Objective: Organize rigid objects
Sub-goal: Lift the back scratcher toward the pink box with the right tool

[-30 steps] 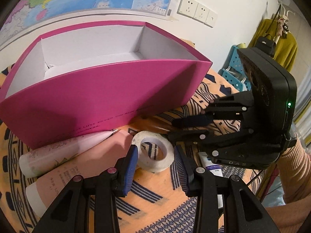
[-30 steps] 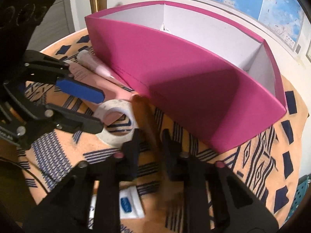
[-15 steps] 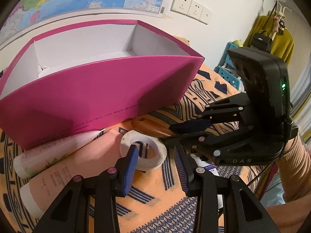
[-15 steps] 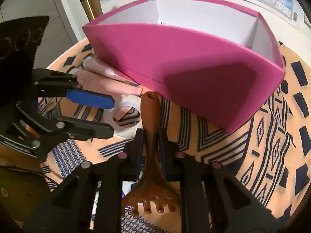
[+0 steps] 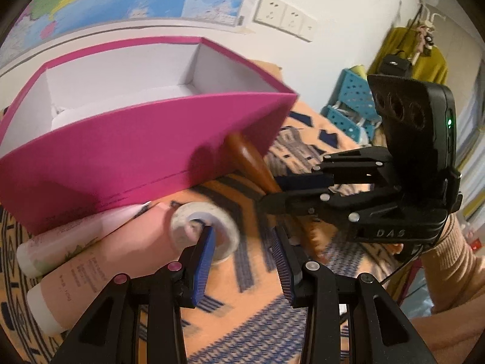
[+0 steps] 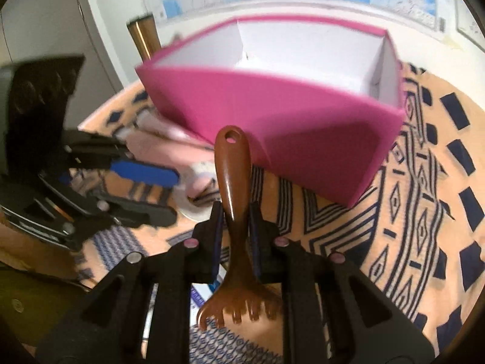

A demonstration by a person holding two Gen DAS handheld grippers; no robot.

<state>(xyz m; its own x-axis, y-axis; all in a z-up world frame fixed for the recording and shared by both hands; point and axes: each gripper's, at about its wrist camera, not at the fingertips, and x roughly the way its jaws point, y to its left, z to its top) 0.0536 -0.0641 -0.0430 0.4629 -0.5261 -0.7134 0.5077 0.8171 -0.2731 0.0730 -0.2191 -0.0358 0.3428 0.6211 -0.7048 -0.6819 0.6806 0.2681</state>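
A pink box (image 5: 145, 148) with a white, empty inside stands on the patterned cloth; it also shows in the right wrist view (image 6: 272, 112). My right gripper (image 6: 235, 227) is shut on a brown comb (image 6: 232, 182), lifted off the cloth, handle end pointing at the box; the comb also shows in the left wrist view (image 5: 251, 160). My left gripper (image 5: 242, 261) is open just above a white tape roll (image 5: 206, 230), its left finger over the roll's hole. Two pink tubes (image 5: 100, 254) lie against the box front.
A small white and blue packet (image 6: 200, 295) lies under my right gripper. A metal tumbler (image 6: 145, 36) stands behind the box's left corner. The orange patterned cloth (image 6: 424, 212) spreads to the right of the box. A blue crate (image 5: 351, 106) sits off the table.
My right gripper has closed on the comb and raised it from the cloth toward the box. My left gripper has moved forward over the tape roll, still open.
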